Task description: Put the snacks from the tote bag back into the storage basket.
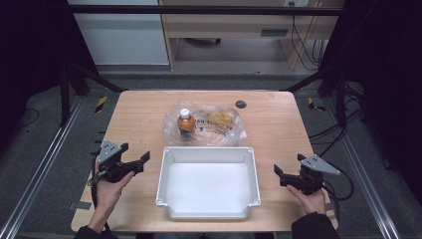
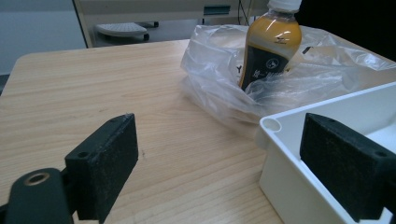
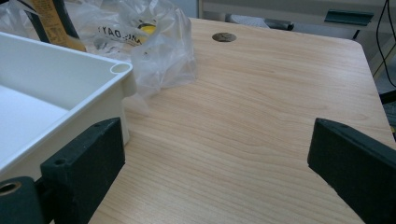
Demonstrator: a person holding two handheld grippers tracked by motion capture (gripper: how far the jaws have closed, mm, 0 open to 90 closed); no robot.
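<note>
Item: drink bottle [image 1: 185, 121], orange contents, white cap; stands upright inside clear plastic bag [image 1: 219, 124], just behind empty white tray [image 1: 207, 213], likely its destination. Left tool [image 1: 141, 161] and right tool [image 1: 278, 174]: released, empty, flanking tray on counter [image 1: 139, 114].

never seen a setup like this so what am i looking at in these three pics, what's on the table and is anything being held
A person at a wooden table holds a two-jaw tool in each hand: the left gripper and the right gripper. One picture looks down from above; the other two come from cameras riding on each gripper, looking along its black jaws. On the table lie an empty white tray and, behind it, a clear plastic bag with an orange drink bottle standing in it. Both sets of jaws are open, holding nothing.
</note>
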